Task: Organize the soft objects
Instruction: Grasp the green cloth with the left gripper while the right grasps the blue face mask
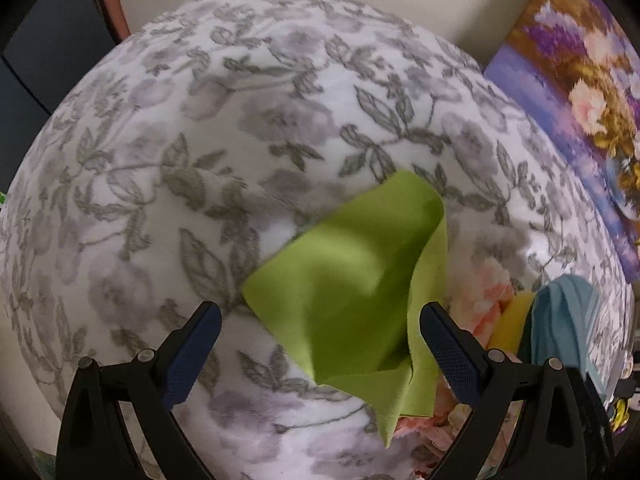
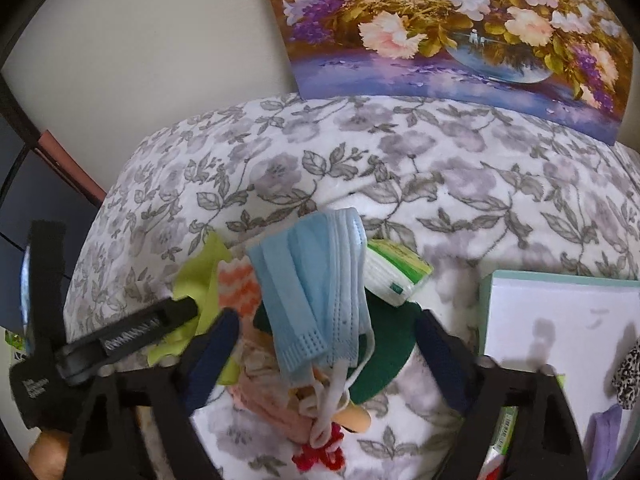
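A home: floral fleece blanket [image 2: 400,168] and flower painting [image 2: 440,20] against the wall.

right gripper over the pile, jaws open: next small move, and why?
Probably ease the right gripper down and close on the blue face mask. The mask lies on top of the pile, between the open jaws, its pads not yet pressing it, and the white tray waits beside it.

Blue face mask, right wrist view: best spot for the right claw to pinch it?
Pinch the folded pleated body of the blue face mask, coming from above, pads on its long side edges. It lies atop the pile, lengthwise between the open right claw. Avoid the dangling ear loops.
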`<action>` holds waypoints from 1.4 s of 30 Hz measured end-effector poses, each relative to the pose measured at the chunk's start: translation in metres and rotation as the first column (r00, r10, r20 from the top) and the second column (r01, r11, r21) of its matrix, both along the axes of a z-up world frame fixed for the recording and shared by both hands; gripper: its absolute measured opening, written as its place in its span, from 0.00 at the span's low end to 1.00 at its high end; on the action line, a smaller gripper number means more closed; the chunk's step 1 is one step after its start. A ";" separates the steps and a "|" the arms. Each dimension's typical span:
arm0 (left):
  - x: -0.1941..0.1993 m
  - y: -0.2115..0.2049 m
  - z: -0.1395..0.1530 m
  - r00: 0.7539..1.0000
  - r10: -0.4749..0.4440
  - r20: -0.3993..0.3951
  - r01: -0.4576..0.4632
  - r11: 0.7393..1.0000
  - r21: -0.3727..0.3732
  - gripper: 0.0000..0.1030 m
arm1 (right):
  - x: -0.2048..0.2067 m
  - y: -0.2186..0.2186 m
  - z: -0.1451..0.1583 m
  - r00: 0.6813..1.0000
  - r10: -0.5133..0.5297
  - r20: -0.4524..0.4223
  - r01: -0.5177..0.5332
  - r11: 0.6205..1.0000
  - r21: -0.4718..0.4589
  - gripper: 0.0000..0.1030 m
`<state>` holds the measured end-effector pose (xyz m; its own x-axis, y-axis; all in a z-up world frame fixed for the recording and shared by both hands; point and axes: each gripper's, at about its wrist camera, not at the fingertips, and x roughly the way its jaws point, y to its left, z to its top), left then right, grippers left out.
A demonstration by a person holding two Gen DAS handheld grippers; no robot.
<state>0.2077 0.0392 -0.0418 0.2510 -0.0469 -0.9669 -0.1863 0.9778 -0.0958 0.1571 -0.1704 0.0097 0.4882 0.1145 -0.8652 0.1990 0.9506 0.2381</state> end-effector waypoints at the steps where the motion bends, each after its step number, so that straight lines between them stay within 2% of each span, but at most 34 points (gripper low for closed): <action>1: 0.000 -0.002 -0.002 1.000 -0.005 -0.008 0.005 1.000 0.002 0.97 | 0.001 -0.001 -0.001 1.000 -0.004 -0.002 0.004 1.000 0.004 0.75; 4: 0.000 -0.009 -0.009 1.000 -0.013 -0.025 0.013 1.000 0.001 0.96 | 0.001 -0.002 -0.005 1.000 -0.011 -0.012 0.011 1.000 0.011 0.58; 6: 0.000 -0.010 -0.014 0.999 -0.015 -0.033 0.015 1.000 -0.001 0.96 | 0.001 -0.003 -0.007 1.000 -0.017 -0.018 0.017 1.000 0.019 0.51; 9: 0.000 -0.012 -0.021 0.999 -0.021 -0.047 0.021 1.000 -0.003 0.87 | 0.000 -0.006 -0.010 0.999 -0.026 -0.023 0.027 0.999 0.037 0.41; 10: -0.001 -0.013 -0.023 0.999 -0.024 -0.049 0.024 1.000 -0.006 0.77 | 0.000 -0.007 -0.011 0.999 -0.027 -0.023 0.028 0.999 0.039 0.36; 12: -0.001 -0.015 -0.027 0.998 -0.027 -0.057 0.026 0.999 -0.022 0.73 | -0.001 -0.008 -0.011 0.999 -0.030 -0.021 0.031 0.998 0.046 0.32; 13: -0.001 -0.015 -0.026 0.998 -0.027 -0.053 0.027 1.000 -0.014 0.67 | -0.001 -0.009 -0.010 0.999 -0.030 -0.019 0.031 0.998 0.050 0.30; 15: -0.002 -0.018 -0.024 0.998 -0.041 -0.040 0.040 0.999 -0.020 0.52 | -0.001 -0.010 -0.009 0.999 -0.031 -0.014 0.031 0.998 0.055 0.27; 17: -0.002 -0.020 -0.022 0.998 -0.048 -0.028 0.047 0.998 -0.039 0.33 | -0.002 -0.010 -0.008 1.000 -0.025 -0.008 0.025 0.998 0.062 0.21; 18: -0.002 -0.021 -0.022 0.998 -0.051 -0.023 0.050 0.997 -0.054 0.29 | -0.002 -0.009 -0.007 1.000 -0.022 -0.005 0.022 0.998 0.062 0.20; 20: -0.002 -0.021 -0.021 0.999 -0.051 -0.016 0.050 0.996 -0.081 0.15 | -0.002 -0.008 -0.006 1.000 -0.015 0.000 0.015 0.998 0.064 0.18; 26: -0.005 -0.014 -0.013 0.999 -0.026 0.021 0.029 0.989 -0.147 0.09 | -0.006 -0.009 0.001 1.000 -0.012 0.021 0.010 0.997 0.072 0.12; 31: -0.006 -0.008 0.004 0.998 -0.010 0.063 0.020 0.987 -0.157 0.08 | -0.010 -0.011 0.010 0.999 -0.008 0.041 0.004 0.996 0.092 0.10; 42: -0.024 -0.009 0.077 0.971 -0.028 0.236 0.063 0.988 -0.139 0.08 | -0.033 -0.025 0.054 0.991 -0.029 0.130 0.017 0.996 0.093 0.09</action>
<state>0.1834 0.0302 0.0354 0.4630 -0.1984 -0.8639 -0.0976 0.9573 -0.2722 0.1246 -0.1955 0.0640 0.6004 0.1777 -0.7797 0.1815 0.9193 0.3493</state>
